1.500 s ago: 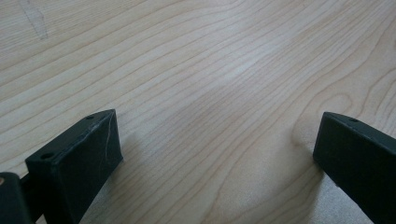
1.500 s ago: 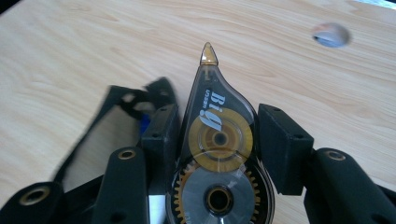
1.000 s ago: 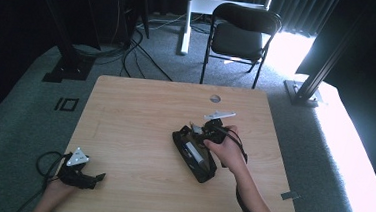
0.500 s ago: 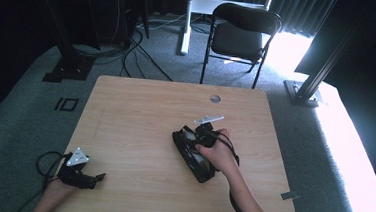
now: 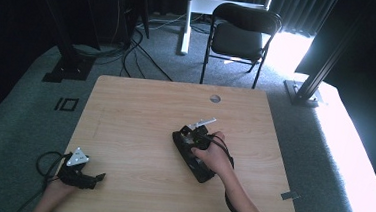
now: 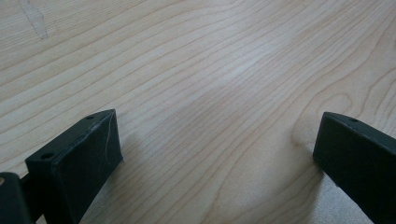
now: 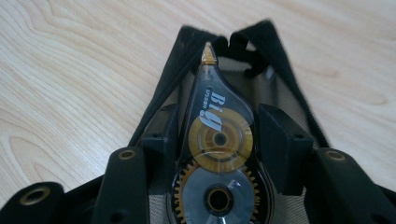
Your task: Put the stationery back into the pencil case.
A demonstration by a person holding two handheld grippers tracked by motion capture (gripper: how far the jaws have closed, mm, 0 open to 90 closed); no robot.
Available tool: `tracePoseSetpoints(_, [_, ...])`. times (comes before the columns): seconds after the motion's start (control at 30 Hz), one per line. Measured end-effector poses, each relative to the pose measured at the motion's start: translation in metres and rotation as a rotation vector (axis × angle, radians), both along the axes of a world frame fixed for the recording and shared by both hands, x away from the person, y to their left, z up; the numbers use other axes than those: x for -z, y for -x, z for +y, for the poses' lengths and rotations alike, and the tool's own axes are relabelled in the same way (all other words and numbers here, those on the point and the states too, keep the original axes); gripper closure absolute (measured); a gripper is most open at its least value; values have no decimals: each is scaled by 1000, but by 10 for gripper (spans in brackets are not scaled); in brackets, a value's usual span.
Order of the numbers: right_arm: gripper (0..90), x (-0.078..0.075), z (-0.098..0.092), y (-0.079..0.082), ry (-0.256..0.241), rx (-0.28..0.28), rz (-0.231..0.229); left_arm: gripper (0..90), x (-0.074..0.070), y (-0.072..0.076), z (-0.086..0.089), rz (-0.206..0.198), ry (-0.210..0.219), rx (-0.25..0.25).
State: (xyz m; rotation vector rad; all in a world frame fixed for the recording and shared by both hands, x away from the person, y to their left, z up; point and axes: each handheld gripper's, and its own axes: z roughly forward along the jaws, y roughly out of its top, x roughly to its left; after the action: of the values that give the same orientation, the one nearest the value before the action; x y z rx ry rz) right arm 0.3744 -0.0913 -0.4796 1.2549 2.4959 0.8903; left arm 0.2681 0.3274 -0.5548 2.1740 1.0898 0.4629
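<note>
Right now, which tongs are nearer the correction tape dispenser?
Right. The right tongs have the correction tape dispenser between their jaws, over a black mesh pouch. The left tongs sit far off at the table's near-left corner, open on bare wood.

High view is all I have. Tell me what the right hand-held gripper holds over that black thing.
Observer: A clear correction tape with gold and grey wheels inside. The right hand-held gripper has a jaw against each side of it.
Operator: Say where its tip points.
Observer: Away from the camera, toward the narrow end of the opening of a black mesh pouch.
Operator: Now report the other side.
Observer: The left hand-held gripper is open, its jaws wide apart over bare table, with nothing between them.
</note>
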Motion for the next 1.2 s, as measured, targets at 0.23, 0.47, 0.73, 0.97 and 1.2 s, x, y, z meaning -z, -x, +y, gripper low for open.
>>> tracePoseSetpoints(0.23, [499, 8, 6, -3, 43, 0, 23, 11, 0, 0, 0, 0, 0, 0])
tracePoseSetpoints(0.47, [497, 9, 9, -4, 58, 1, 42, 11, 0, 0, 0, 0, 0, 0])
tracePoseSetpoints(0.73, [496, 13, 9, -5, 84, -14, 58, 11, 0, 0, 0, 0, 0, 0])
tracePoseSetpoints(0.97, [474, 10, 9, -5, 80, -15, 53, 11, 0, 0, 0, 0, 0, 0])
tracePoseSetpoints(1.2, [474, -2, 4, -3, 53, -24, 28, 11, 0, 0, 0, 0, 0, 0])
